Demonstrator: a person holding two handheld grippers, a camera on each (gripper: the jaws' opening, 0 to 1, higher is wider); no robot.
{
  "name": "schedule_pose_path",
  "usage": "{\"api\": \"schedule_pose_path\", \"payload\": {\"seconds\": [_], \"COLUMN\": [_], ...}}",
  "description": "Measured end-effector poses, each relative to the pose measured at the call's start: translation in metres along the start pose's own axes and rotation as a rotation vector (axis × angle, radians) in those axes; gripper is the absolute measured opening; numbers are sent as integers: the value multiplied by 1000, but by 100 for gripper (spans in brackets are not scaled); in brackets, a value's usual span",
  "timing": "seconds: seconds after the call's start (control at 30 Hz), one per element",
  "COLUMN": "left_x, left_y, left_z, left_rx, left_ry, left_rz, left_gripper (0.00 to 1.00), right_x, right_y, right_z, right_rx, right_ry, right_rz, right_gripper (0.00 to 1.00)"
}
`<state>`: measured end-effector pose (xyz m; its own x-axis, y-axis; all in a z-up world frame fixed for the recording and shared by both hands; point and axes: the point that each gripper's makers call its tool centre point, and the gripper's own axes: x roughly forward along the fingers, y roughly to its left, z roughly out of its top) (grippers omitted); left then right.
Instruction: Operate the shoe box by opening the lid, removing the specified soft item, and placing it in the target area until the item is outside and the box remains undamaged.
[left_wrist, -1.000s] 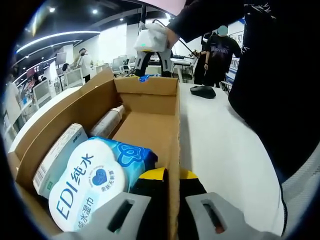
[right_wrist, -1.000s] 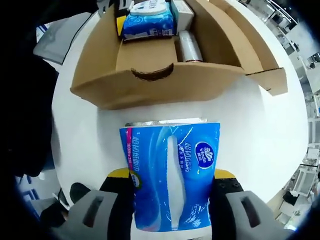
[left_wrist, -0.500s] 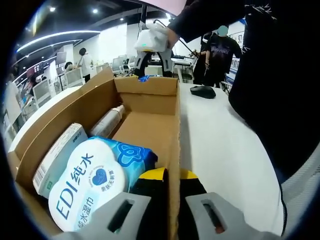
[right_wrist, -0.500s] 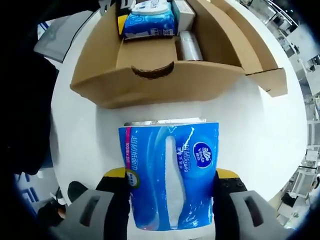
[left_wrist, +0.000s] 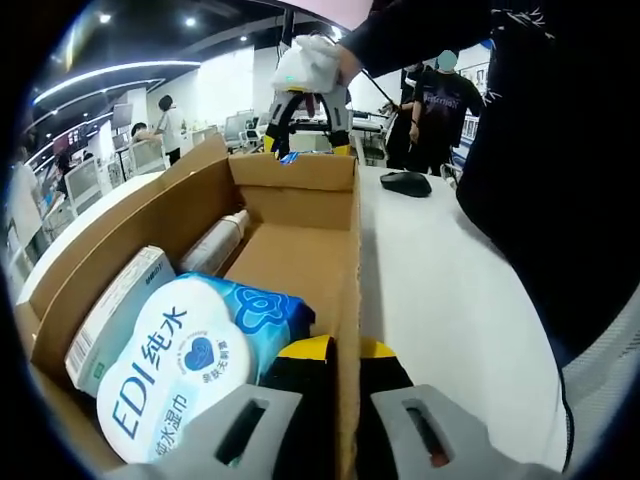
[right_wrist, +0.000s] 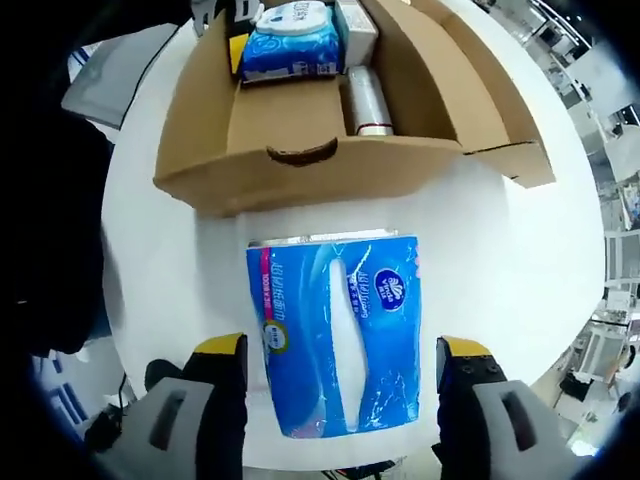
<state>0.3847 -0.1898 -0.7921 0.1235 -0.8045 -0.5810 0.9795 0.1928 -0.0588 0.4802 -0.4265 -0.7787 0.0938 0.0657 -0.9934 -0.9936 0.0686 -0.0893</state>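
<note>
The right gripper (right_wrist: 340, 375) is wide open over the blue tissue pack (right_wrist: 340, 345), probably lying on the desk (right_wrist: 520, 260) at six o'clock from the box (right_wrist: 330, 150), while the left gripper (left_wrist: 345, 375) pinches the box wall, so next it lifts away.

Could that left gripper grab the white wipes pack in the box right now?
Probably not yet: the left gripper has its jaws clamped on the box wall. The wipes pack lies uncovered just beside it, so after letting go the way looks free.

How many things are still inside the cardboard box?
3: a wipes pack, a white carton beside it, and a bottle along the wall of the box. More may be hidden underneath.
</note>
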Motion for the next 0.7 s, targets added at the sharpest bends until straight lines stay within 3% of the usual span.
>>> {"api": "schedule_pose_path", "payload": {"seconds": [0.27,0.33,0.7], "left_x": [1,1,2], "left_y": [1,2,3], "left_z": [-2,-3,-2], "left_rx": [0,1,5], "left_ry": [0,0,-1], "left_rz": [-2,-2,0], "left_gripper": [1,1,1], "right_x": [-20,-26,-66], "right_y": [-5,-4,-6], "right_z": [5,10,29], "right_rx": [19,62,90], "right_ry": [-14,-41,-95], "right_rz": [-65,-78,-166], "right_gripper": [80,80,79]}}
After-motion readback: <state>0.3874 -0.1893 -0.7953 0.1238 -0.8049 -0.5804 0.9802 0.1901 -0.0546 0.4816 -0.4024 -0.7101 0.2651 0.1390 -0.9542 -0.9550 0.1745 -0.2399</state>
